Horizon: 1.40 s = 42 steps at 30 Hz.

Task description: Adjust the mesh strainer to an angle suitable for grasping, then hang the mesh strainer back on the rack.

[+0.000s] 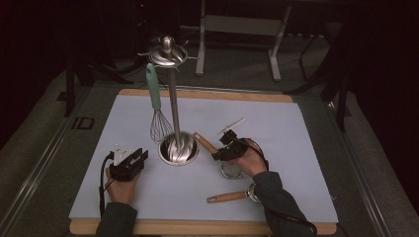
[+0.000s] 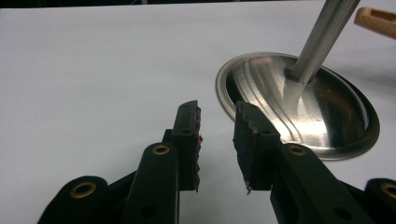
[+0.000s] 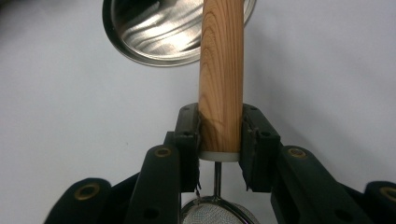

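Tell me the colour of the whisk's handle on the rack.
Pale mint green; the whisk handle shows best in the high view, hanging from the steel rack.

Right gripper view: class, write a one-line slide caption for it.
Right gripper fingers clamp a strainer's wooden handle above the white mat, steel stand base behind.

One utensil stand [image 1: 174,98], one whisk [image 1: 157,106], one wooden-handled strainer [image 3: 221,74], one further wooden-handled utensil [image 1: 227,197], two grippers.
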Tool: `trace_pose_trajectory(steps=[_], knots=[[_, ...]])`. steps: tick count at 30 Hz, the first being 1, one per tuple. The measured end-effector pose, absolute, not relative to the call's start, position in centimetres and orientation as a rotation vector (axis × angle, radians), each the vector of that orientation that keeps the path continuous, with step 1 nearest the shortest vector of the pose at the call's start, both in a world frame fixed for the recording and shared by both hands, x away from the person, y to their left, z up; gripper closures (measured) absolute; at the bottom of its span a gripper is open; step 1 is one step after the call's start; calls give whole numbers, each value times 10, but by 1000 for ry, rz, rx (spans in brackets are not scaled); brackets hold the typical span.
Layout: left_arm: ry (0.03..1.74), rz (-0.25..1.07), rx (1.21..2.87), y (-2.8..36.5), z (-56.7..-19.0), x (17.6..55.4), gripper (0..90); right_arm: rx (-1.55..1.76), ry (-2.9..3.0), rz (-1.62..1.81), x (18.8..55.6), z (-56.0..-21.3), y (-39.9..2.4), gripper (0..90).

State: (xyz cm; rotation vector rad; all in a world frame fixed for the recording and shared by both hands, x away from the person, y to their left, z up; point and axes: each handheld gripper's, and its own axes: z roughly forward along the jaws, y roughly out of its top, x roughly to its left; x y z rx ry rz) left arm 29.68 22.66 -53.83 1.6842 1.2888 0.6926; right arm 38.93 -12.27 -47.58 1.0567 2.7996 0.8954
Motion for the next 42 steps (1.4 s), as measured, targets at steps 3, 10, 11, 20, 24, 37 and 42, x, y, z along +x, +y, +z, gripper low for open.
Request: trace_pose_trajectory(steps=[3, 10, 11, 20, 24, 37, 42], knots=[[1288, 692, 1684, 227, -538, 297, 708, 1050, 2792, 915, 387, -472, -124, 711], [1288, 692, 1684, 226, -538, 297, 708, 1023, 2773, 953, 382, -465, -125, 711], [1288, 692, 1684, 226, -538, 297, 708, 1019, 2769, 960, 381, -464, -126, 711], [1288, 691, 1687, 227, -538, 297, 708, 986, 2752, 993, 375, -456, -127, 711], [1289, 690, 1686, 227, -538, 297, 708, 978, 2746, 1000, 374, -454, -127, 711], [1291, 690, 1684, 227, -538, 297, 709, 966, 2725, 1020, 370, -452, -131, 711], [1292, 690, 1684, 227, -538, 297, 708, 968, 2713, 1050, 368, -447, -134, 711]])
